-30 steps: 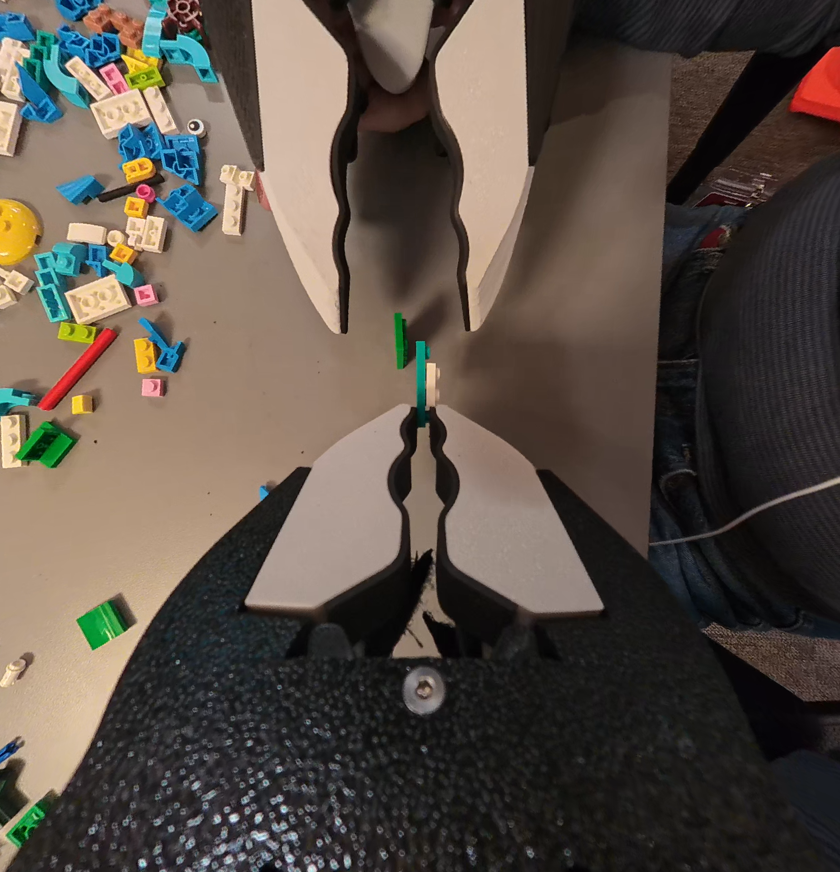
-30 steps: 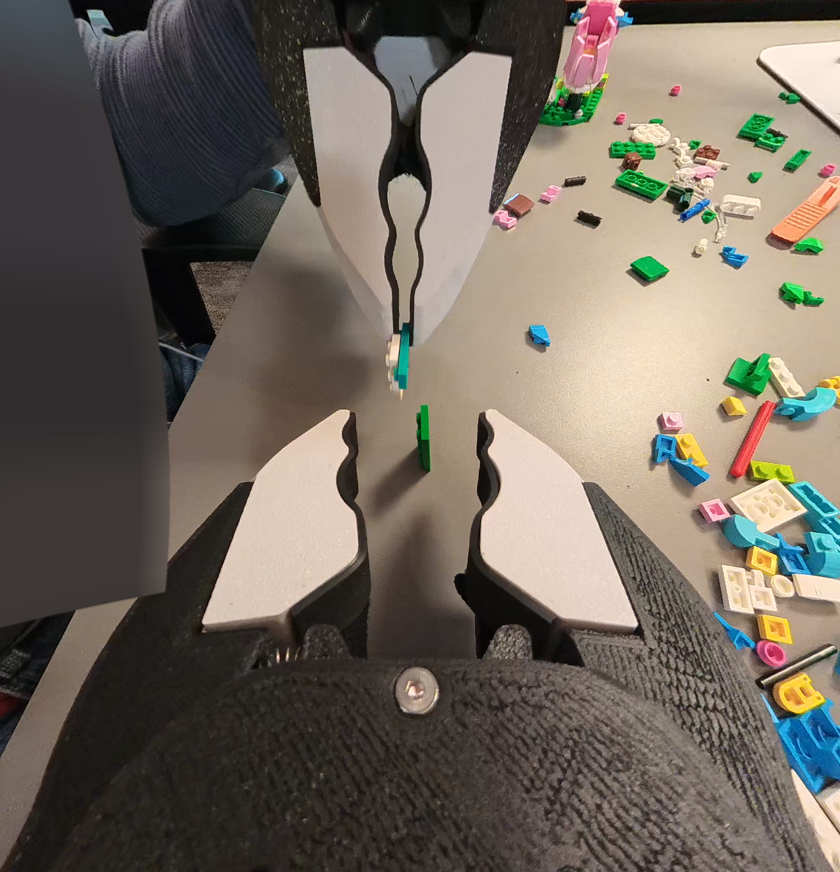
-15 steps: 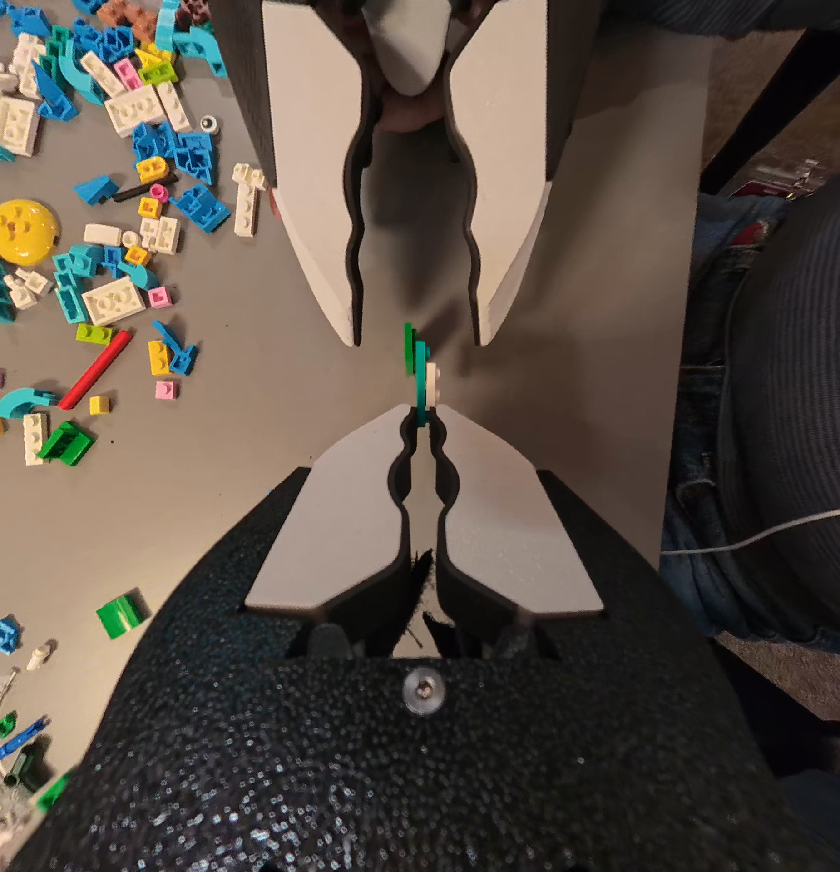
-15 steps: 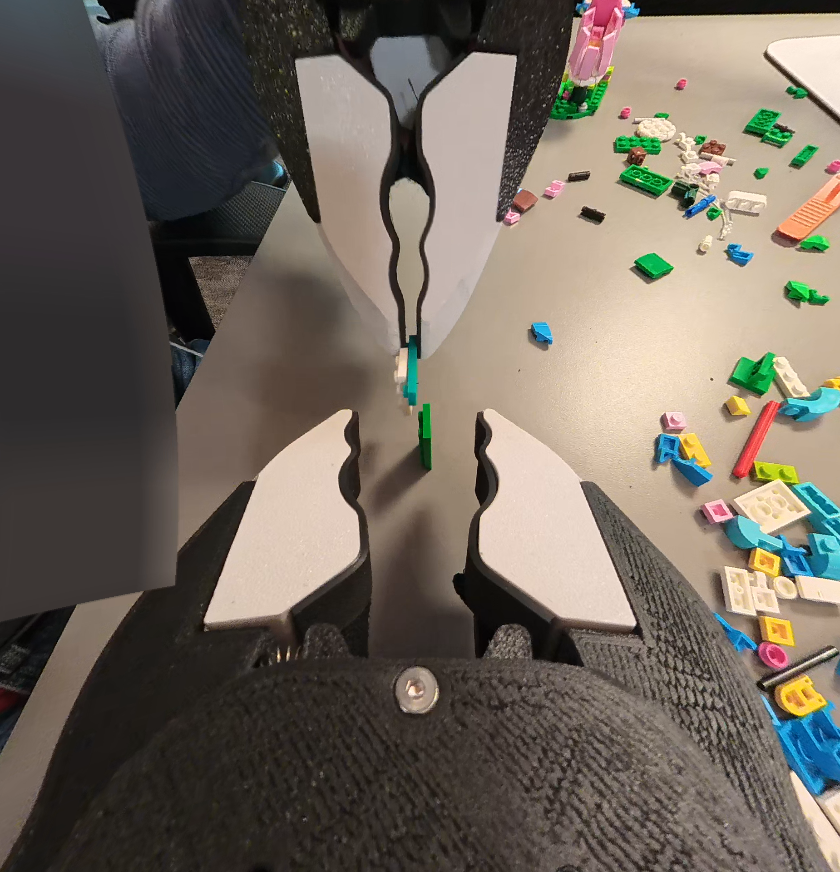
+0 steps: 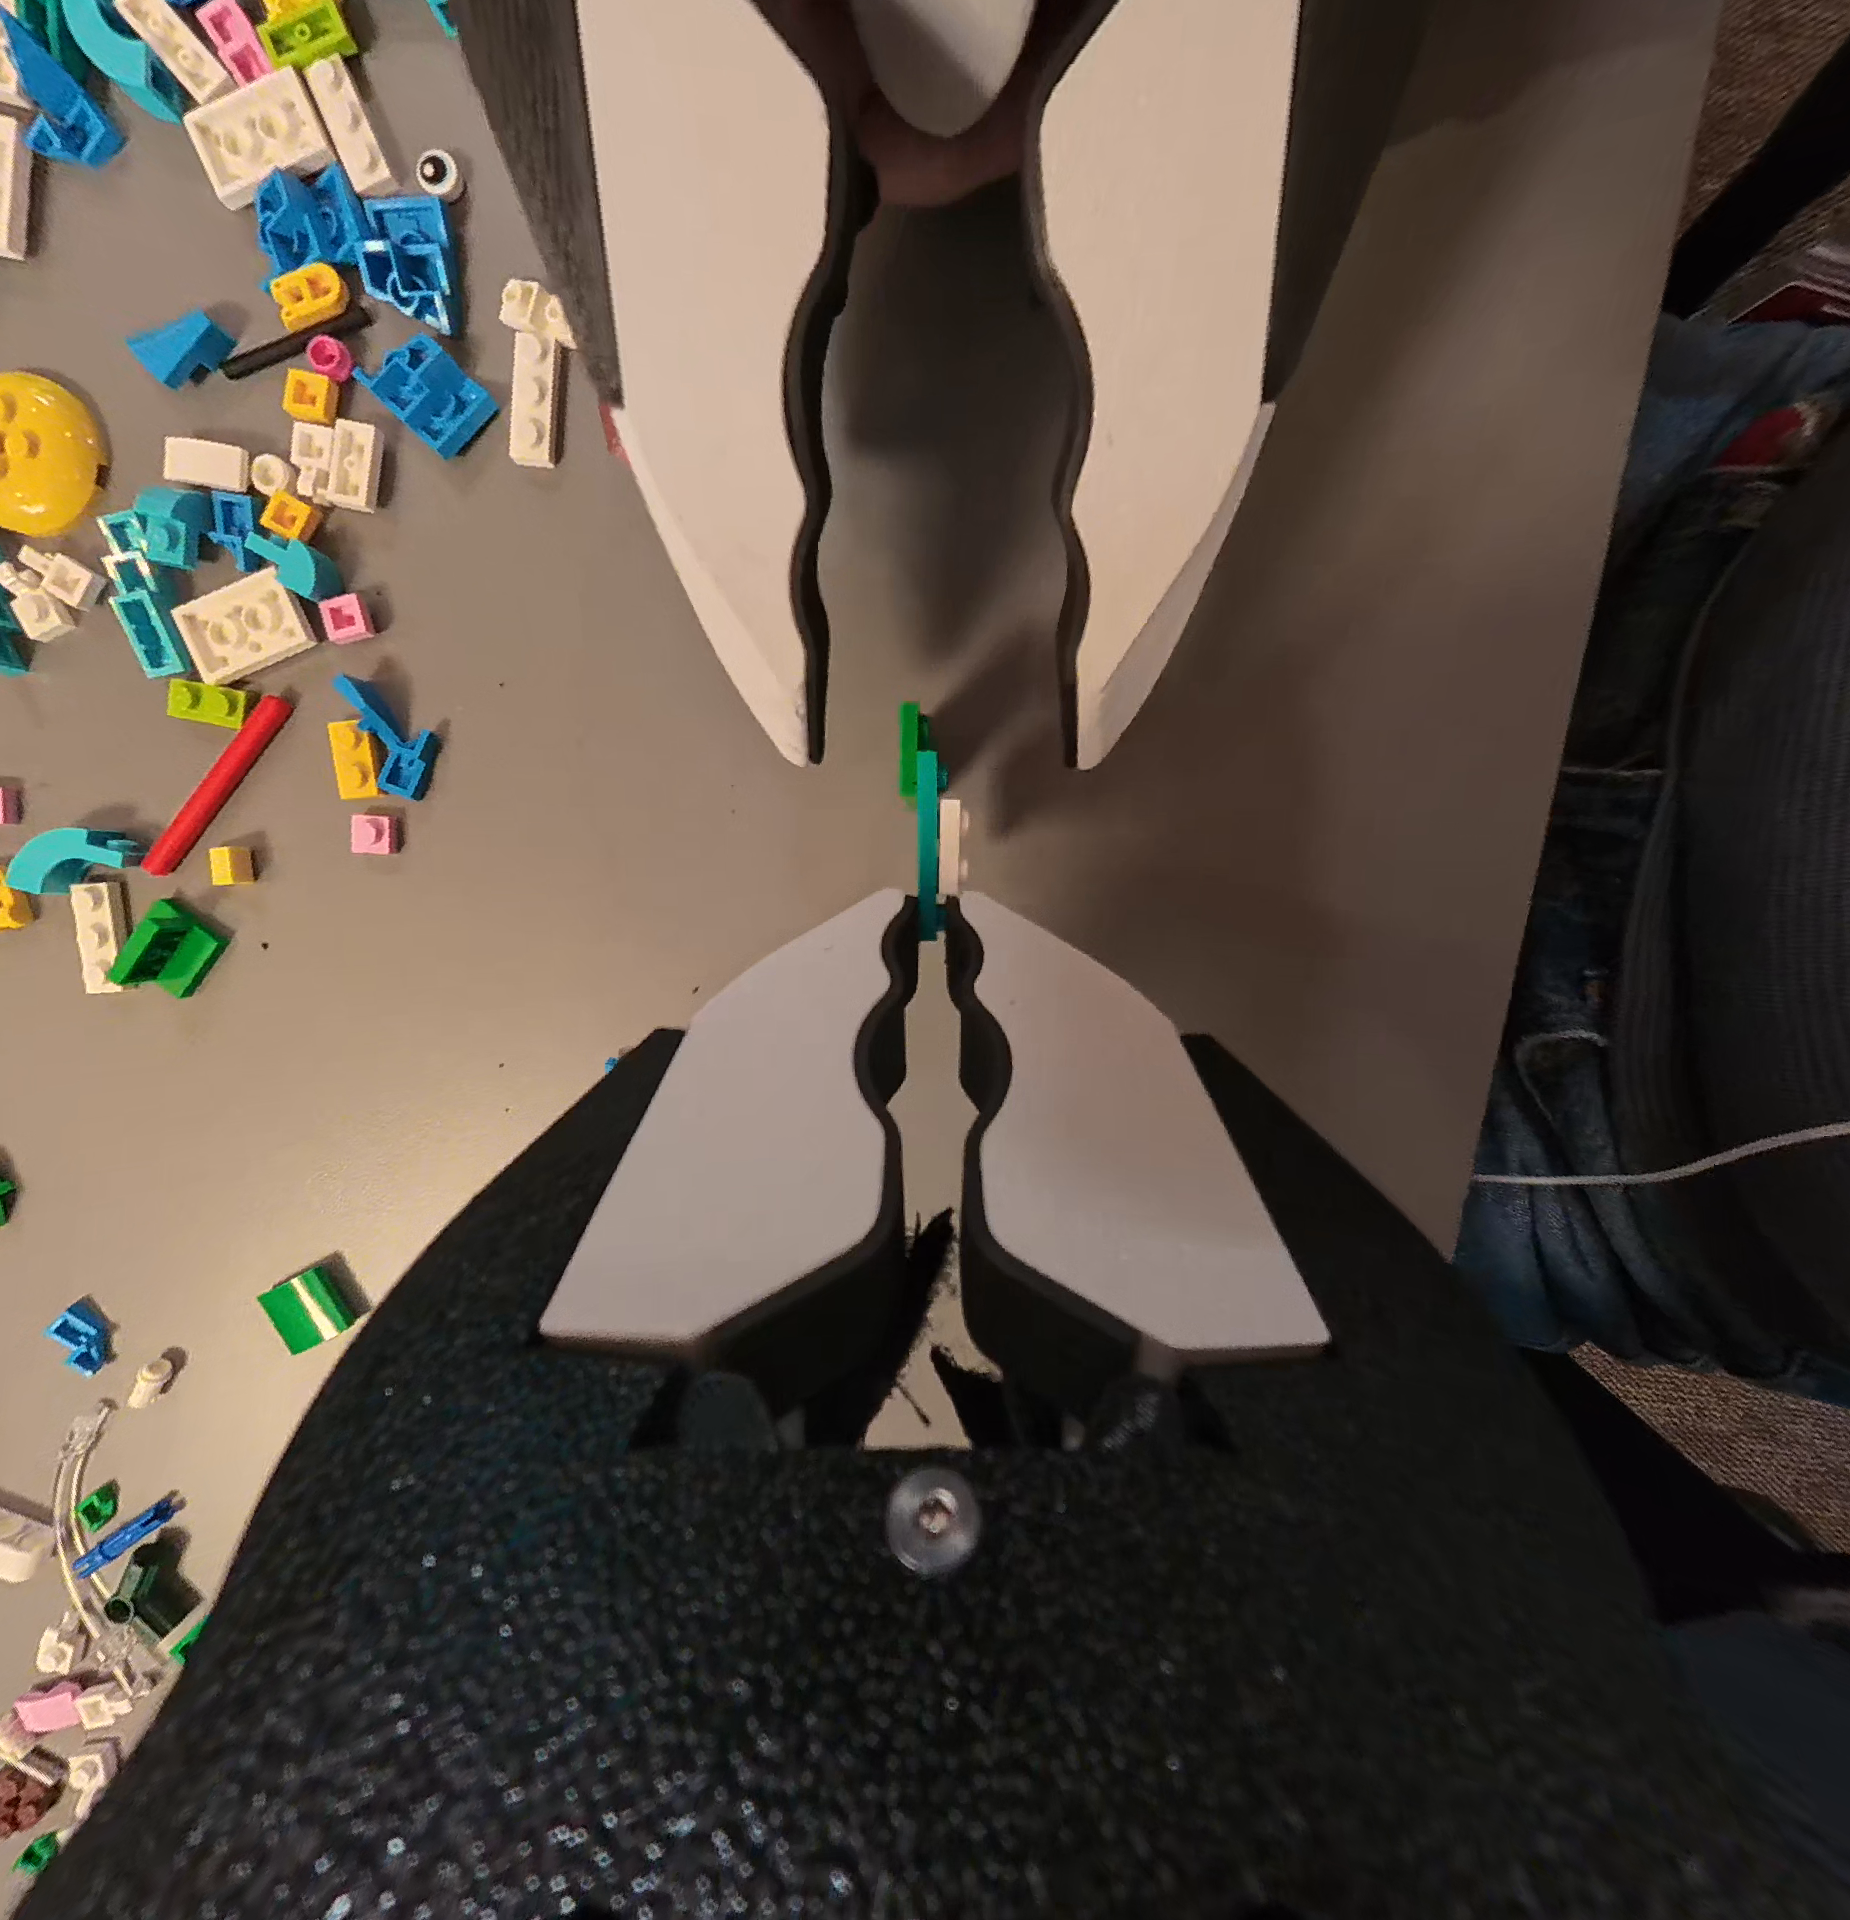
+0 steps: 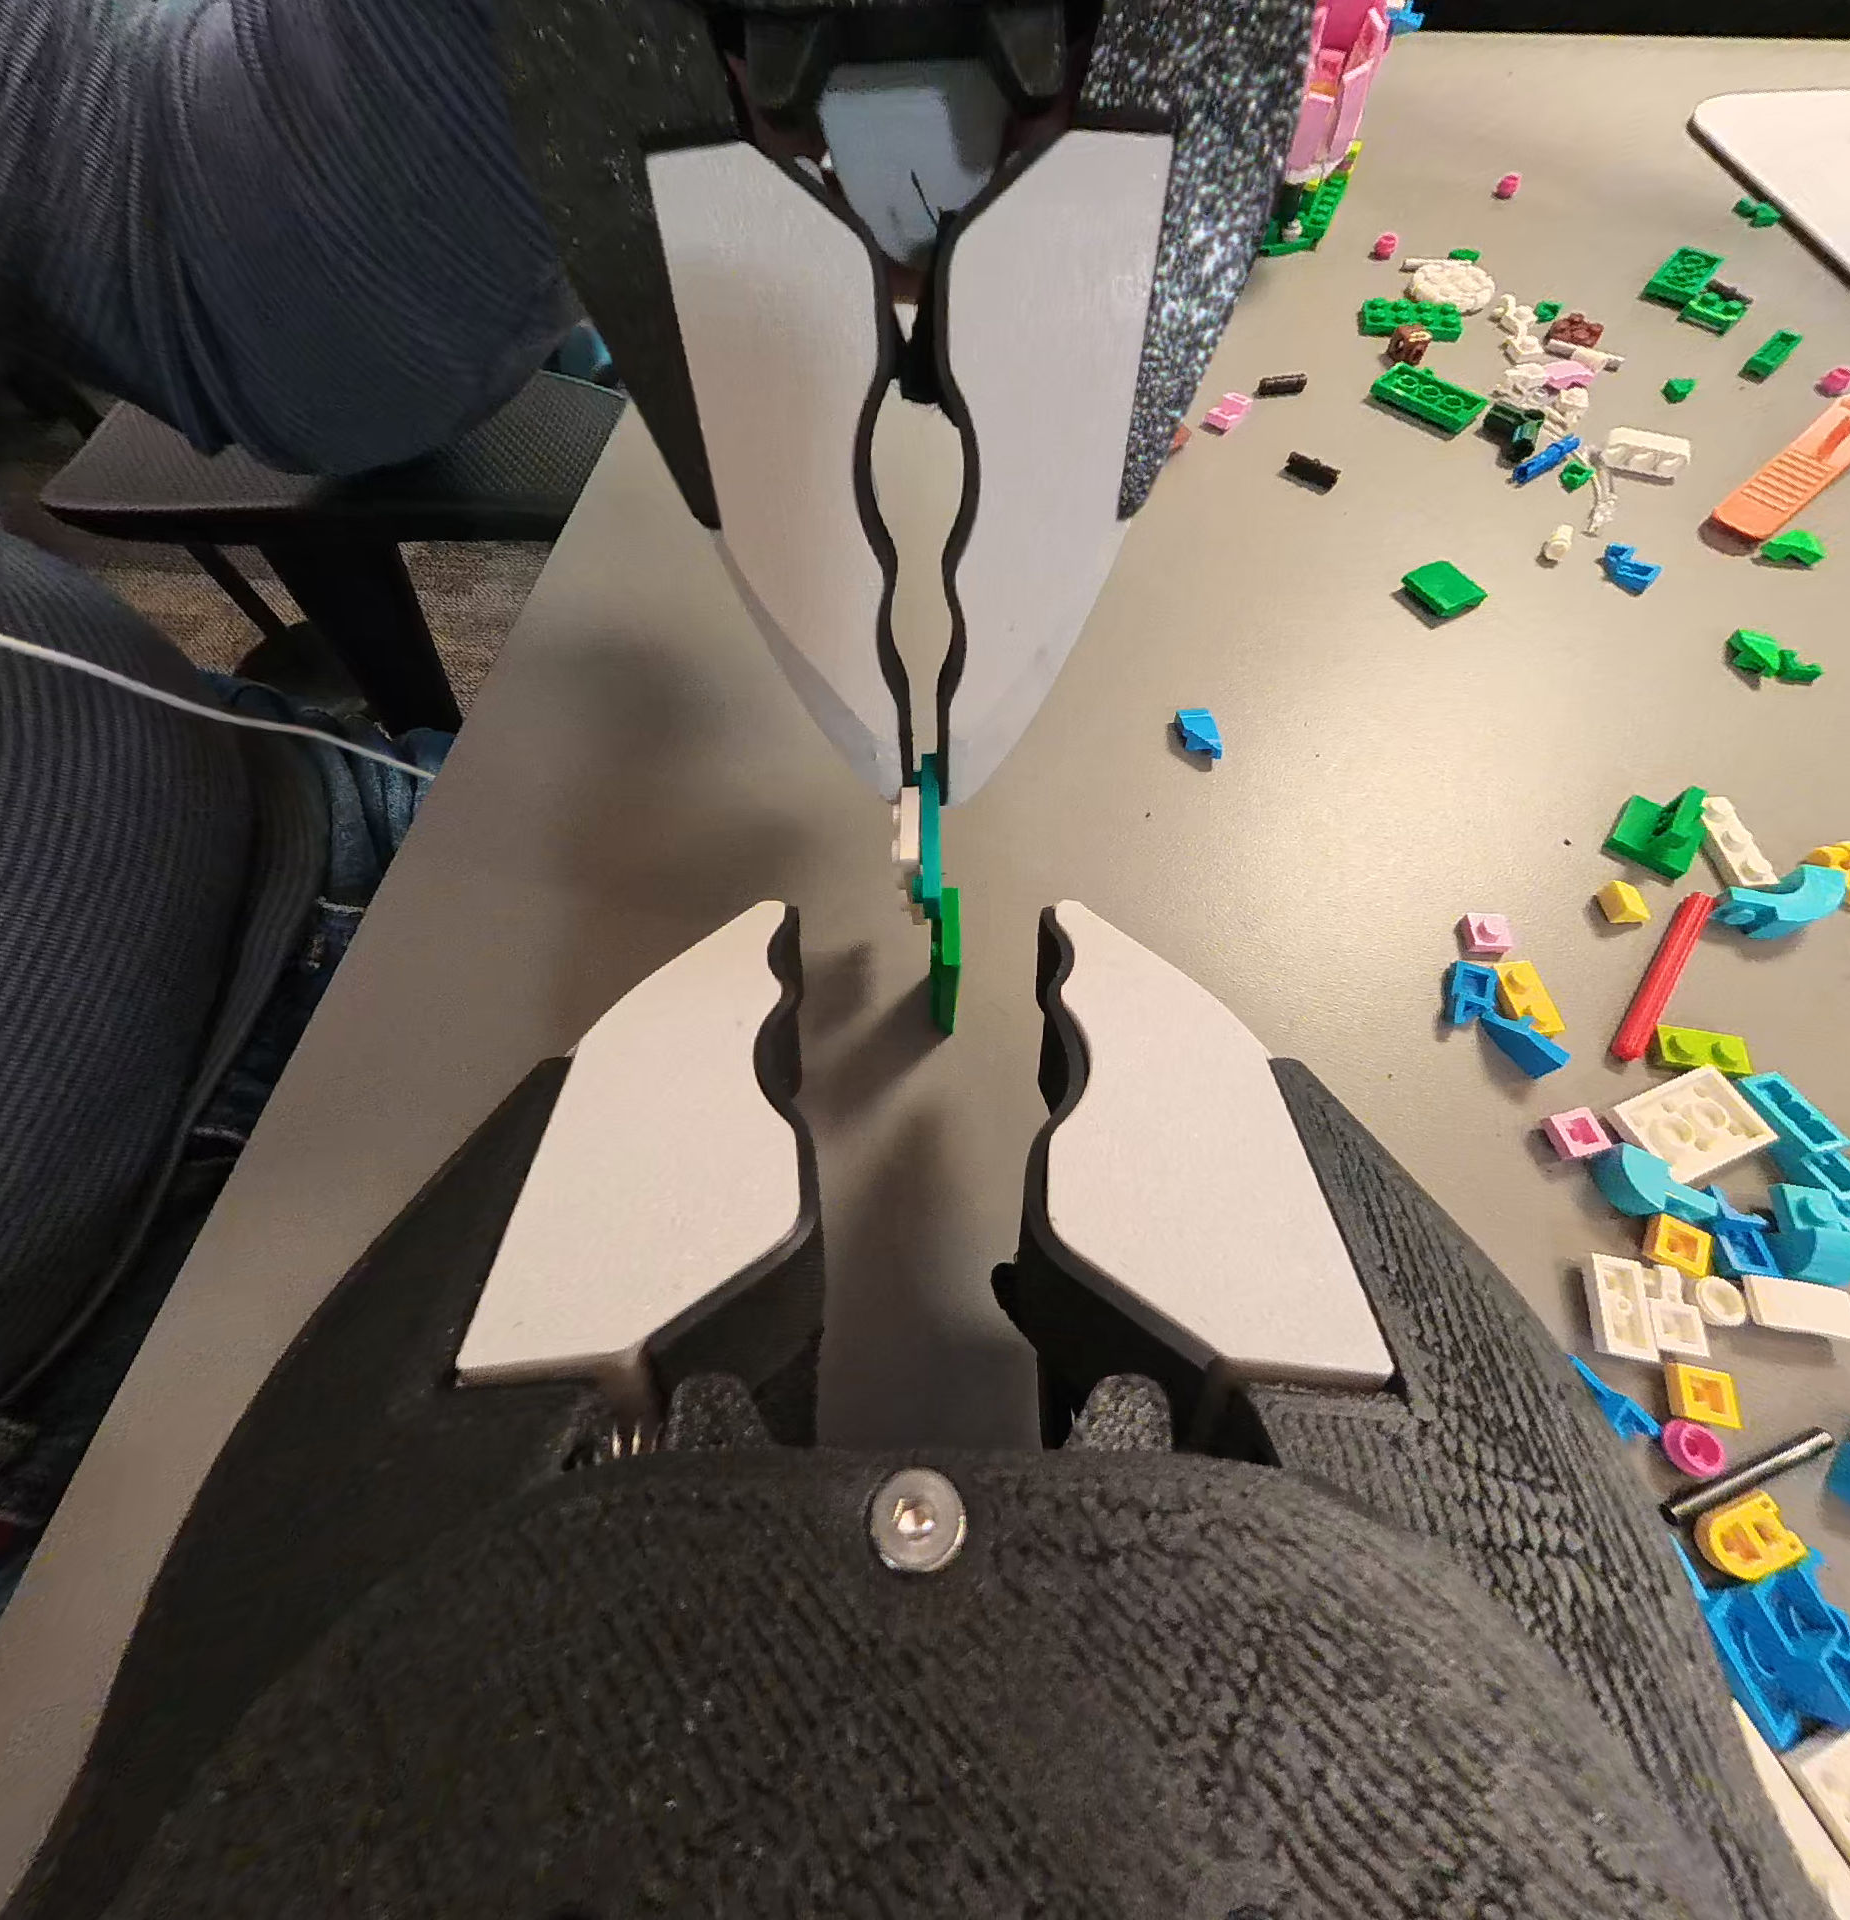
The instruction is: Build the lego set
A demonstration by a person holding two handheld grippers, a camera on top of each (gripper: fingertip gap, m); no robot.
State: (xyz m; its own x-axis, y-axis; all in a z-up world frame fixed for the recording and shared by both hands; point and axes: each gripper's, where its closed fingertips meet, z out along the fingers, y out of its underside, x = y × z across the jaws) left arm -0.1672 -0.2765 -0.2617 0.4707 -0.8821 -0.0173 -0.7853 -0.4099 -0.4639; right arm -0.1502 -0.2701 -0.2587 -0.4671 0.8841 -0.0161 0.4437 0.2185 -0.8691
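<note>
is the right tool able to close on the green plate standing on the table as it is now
Probably yes. The right tool is open, a finger on each side of the upright green plate. The left tool, holding the teal piece, comes from the opposite end.

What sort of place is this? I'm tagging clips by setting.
Probably an office or workroom: a plain grey tabletop strewn with loose plastic bricks, a dark chair beside it, grey carpet below.

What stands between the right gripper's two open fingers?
In the right wrist view, the green plate stands on edge between them, meeting the teal plate that the left gripper holds.
</note>
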